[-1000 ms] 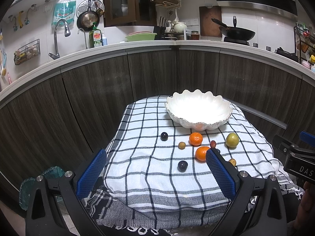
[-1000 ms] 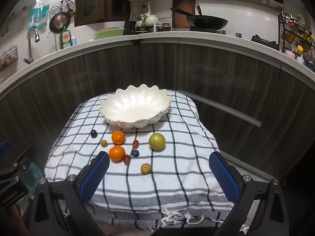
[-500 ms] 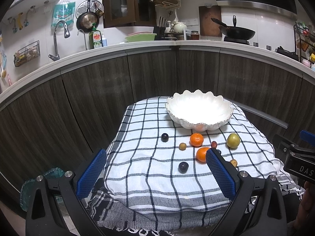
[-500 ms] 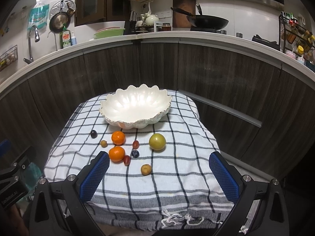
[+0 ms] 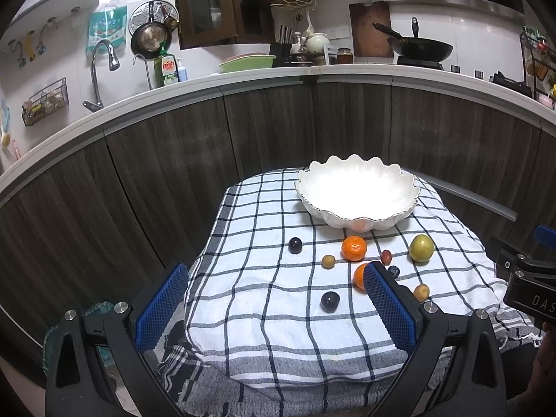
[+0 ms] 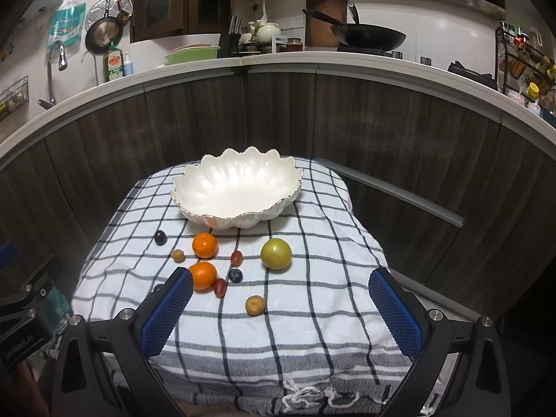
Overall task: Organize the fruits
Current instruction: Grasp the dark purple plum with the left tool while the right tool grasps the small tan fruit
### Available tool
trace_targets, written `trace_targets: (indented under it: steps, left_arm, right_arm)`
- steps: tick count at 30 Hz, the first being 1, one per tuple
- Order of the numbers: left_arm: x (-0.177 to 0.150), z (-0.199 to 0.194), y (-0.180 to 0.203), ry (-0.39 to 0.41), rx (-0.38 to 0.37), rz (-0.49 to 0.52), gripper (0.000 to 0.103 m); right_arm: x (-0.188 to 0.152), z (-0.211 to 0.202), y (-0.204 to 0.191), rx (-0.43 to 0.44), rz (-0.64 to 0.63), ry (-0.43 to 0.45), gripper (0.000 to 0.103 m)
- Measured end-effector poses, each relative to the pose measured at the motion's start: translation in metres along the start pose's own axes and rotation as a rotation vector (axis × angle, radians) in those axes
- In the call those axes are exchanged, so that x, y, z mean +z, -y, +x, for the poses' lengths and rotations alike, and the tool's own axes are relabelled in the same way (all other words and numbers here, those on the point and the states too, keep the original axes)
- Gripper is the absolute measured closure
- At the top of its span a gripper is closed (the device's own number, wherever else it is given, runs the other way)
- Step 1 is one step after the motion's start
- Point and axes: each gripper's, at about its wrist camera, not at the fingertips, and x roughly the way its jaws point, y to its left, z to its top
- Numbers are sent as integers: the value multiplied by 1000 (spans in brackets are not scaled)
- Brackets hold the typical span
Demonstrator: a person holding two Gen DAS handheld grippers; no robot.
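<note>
Checked cloth (image 6: 312,312) over the table; scalloped white bowl (image 6: 239,187) at 12 o'clock, holding nothing. Fruits lie loose on the cloth at the bowl's 6 o'clock — two oranges (image 6: 205,245), a green fruit (image 6: 276,253), small dark and red pieces. Left gripper (image 5: 274,307) and right gripper (image 6: 279,312) — fingers spread wide, grasping nothing, above the near edge.

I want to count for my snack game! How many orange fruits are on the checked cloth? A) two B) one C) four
A: two orange fruits lie on the checked cloth in front of the white bowl.
</note>
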Motion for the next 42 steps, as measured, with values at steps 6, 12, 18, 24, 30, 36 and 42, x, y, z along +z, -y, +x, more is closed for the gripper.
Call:
trace_targets:
  steps: [6,12,18,24,30,36,42]
  left_arm:
    - [5,16,6,-16,14,36,0]
    - [8,37,15,-55,-15,72,1]
    - [8,55,26,-100,-53,103,4]
    - [6,79,33,-157,-73,108,10]
    - [-2,102,41,-219,-108,124,17]
    - [-10,121,48,-272,-136,140,26]
    - [-26,143,55,-360,-173,154,39]
  right_arm:
    - [3,16,-1,-10,-11,-21,1]
    - [6,36,-3,-17,-24,-52,1]
    - [5,55,-5,-2,-31,-97,1]
    - [2,77,-7,22,-38,-151,9]
    - [-2,98,-14,41,-69,-207,16]
    - [-8,115,-18,57,-89,-257,23]
    - [-15,129,-24,78,-117,-296,32]
